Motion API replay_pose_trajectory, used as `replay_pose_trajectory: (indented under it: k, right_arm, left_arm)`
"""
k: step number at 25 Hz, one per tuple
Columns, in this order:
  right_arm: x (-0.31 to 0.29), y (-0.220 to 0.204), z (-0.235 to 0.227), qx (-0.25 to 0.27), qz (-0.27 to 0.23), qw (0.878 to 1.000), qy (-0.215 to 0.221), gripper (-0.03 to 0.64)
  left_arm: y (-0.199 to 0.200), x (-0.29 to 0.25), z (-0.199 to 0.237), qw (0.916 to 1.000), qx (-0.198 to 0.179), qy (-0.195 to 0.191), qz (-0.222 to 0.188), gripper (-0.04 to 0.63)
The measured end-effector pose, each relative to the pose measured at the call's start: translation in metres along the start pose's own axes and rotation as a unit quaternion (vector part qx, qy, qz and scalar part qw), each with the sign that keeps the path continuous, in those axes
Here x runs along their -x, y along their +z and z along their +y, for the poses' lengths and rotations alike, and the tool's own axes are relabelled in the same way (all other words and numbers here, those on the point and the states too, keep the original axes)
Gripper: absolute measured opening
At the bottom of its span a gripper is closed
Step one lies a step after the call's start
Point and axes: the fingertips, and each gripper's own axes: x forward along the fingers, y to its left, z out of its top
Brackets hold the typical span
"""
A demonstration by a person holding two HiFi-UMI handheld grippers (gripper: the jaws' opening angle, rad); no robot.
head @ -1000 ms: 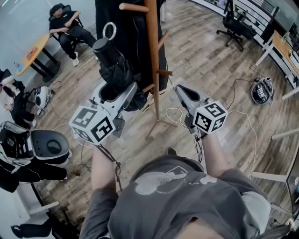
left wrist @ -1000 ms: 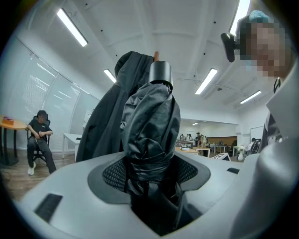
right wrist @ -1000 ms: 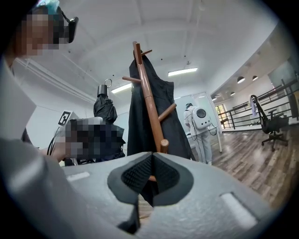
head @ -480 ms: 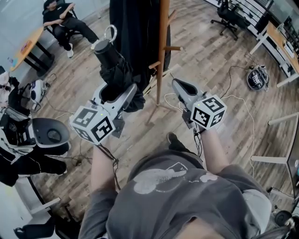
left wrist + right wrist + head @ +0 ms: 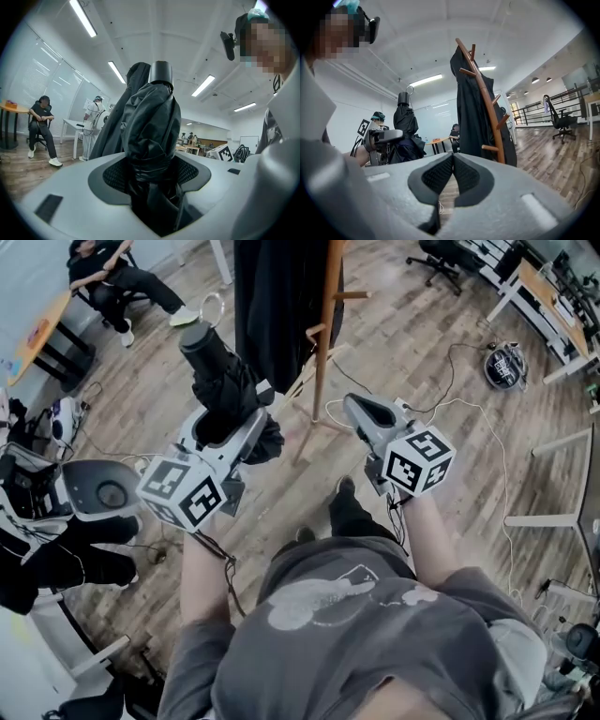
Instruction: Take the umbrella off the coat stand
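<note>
- The left gripper [image 5: 228, 425] clamps the folded black umbrella [image 5: 217, 379], upright at the frame's upper left.
- Since 1 second ago it has drawn clear of the coat stand [image 5: 324, 343], with floor now showing between them, so removal looks done.
- The right gripper [image 5: 360, 412] is pinched together, empty.

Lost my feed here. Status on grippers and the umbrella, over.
Left gripper shut on umbrella, folded, handle up. Right gripper shut, empty. Umbrella off coat stand, a gap between them; nothing in the way.
</note>
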Motion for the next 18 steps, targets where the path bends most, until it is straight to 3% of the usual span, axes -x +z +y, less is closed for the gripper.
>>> replay_pose_trajectory:
  k: [9,18]
  right_arm:
    - [0.02,-0.024,0.005,-0.016,0.025,0.999,-0.026,-0.002]
    - [0.041,-0.031,0.004,-0.027,0.021,0.999,-0.013,-0.002]
  left_arm:
    - [-0.025,0.01,-0.008,0.999,0.027,-0.032,0.013,0.268]
    - [-0.045,0.009,-0.035,0.9993,0.03,-0.016,0.019,0.268]
